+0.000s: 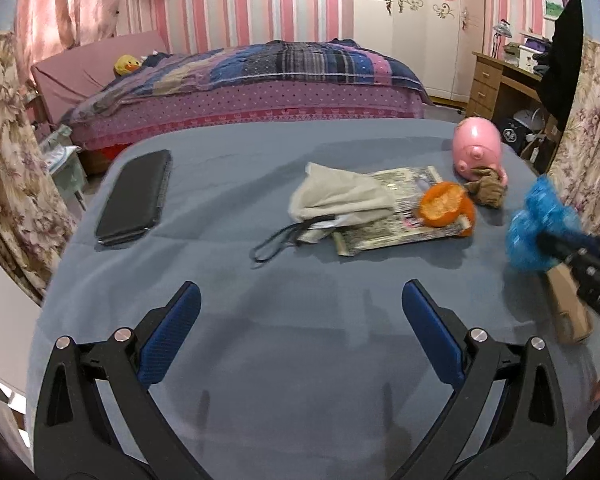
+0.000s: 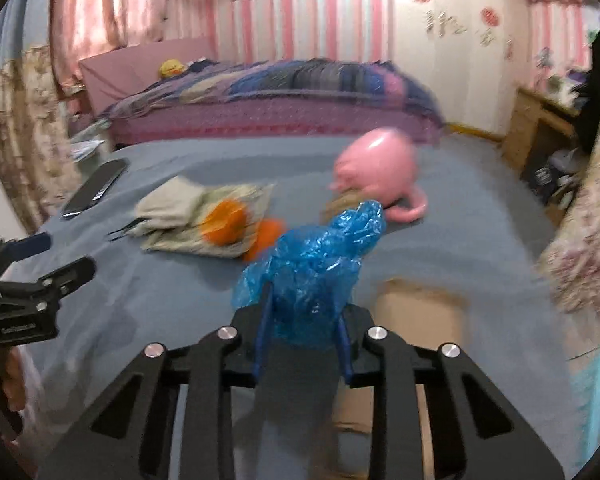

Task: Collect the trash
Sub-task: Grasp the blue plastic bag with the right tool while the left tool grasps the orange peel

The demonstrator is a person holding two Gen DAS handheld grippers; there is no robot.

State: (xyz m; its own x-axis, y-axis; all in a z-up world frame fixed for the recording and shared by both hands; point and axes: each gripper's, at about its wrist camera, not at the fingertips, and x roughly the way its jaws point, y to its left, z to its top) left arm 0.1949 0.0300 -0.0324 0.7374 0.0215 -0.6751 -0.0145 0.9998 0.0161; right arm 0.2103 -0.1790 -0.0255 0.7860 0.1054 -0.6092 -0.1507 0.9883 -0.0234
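We see the blue plastic bag (image 2: 312,268) crumpled and glossy at the centre of the right wrist view, its long axis running up and away from the right gripper (image 2: 304,344), whose fingers are clamped on its lower end. The left wrist view shows it only as a blur at the right edge (image 1: 540,228). There the left gripper (image 1: 300,336) stands wide open, empty, over the blue sheet (image 1: 260,360). Only this view shows the orange peel (image 1: 446,208) sharply, on a magazine (image 1: 384,236) at centre frame.
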